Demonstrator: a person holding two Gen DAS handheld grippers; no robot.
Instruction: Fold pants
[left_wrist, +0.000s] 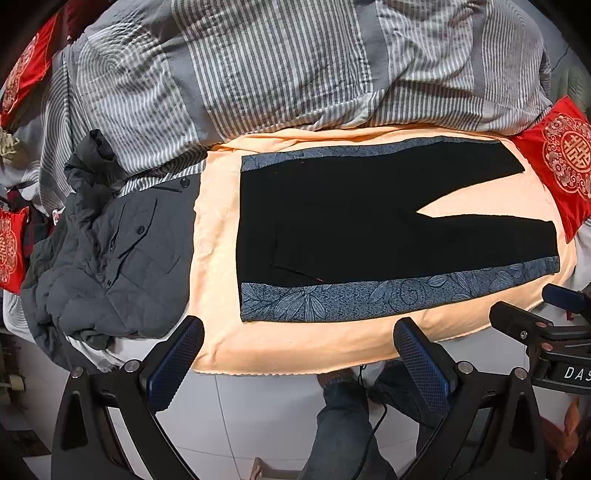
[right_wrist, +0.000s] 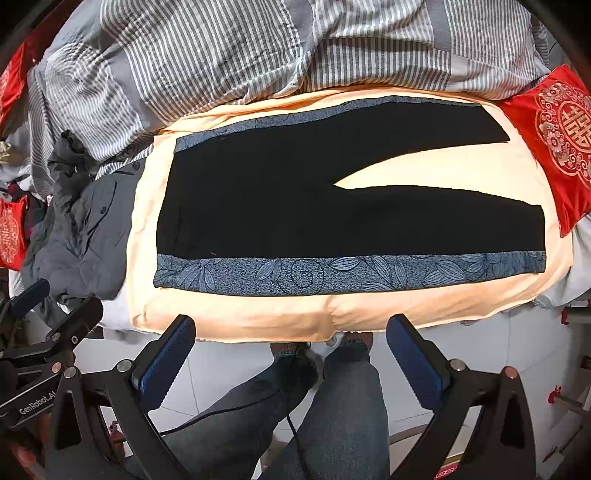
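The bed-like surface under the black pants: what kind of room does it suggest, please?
Probably a bedroom at home. The black pants with blue floral side bands lie flat on a peach cloth, behind it a rumpled grey-and-white striped duvet, and a red embroidered cushion at the side.

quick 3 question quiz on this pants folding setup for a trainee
1. True or false: the black pants with blue leaf-patterned side stripes lie spread flat on the peach cloth.
2. What lies just past the waistband end? A) dark grey quilted jacket B) red embroidered cushion C) a wooden chair
3. Fill in: both the left gripper and the right gripper have their fingers ____, holding nothing.

Key: 1 true; 2 A; 3 open
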